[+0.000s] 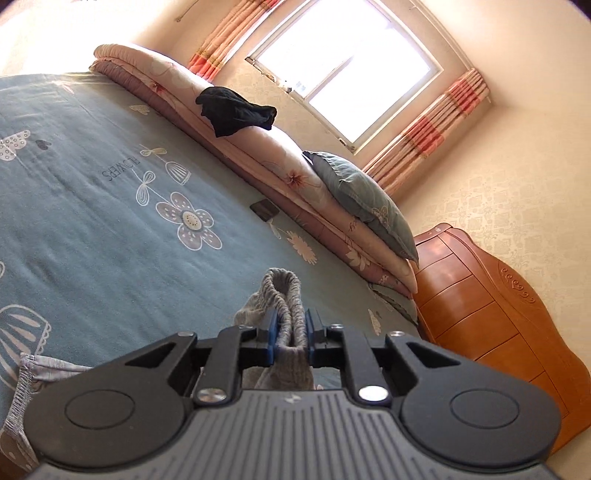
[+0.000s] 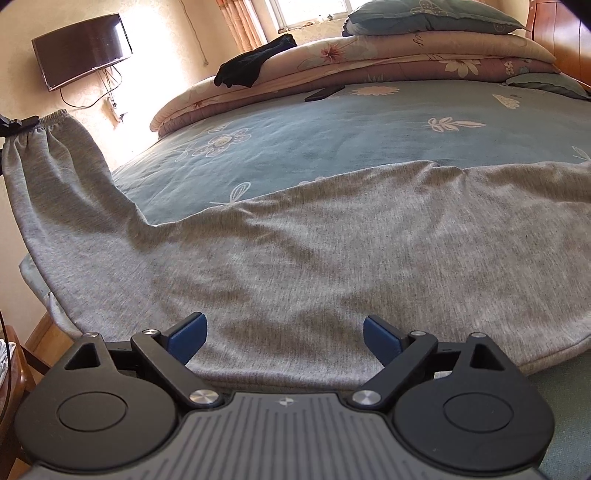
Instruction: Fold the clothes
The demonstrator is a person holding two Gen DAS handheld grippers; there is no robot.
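A grey sweatshirt (image 2: 295, 266) lies spread over the near part of the bed. My left gripper (image 1: 290, 330) is shut on the ribbed cuff (image 1: 282, 286) of its sleeve, which sticks up between the blue pads. In the right wrist view that sleeve (image 2: 59, 166) is lifted off the bed at the far left, with the left gripper (image 2: 14, 123) showing at the frame edge on the cuff. My right gripper (image 2: 285, 341) hovers low over the sweatshirt's body, jaws wide open, nothing between them.
The blue flower-print bedsheet (image 1: 92, 229) covers the bed. Folded pink quilts (image 2: 369, 62) with a black garment (image 2: 255, 62) and a blue pillow (image 2: 432, 14) line the far side. A dark phone (image 2: 323, 94) lies by the quilts. Wooden headboard (image 1: 491, 317), wall television (image 2: 81, 48).
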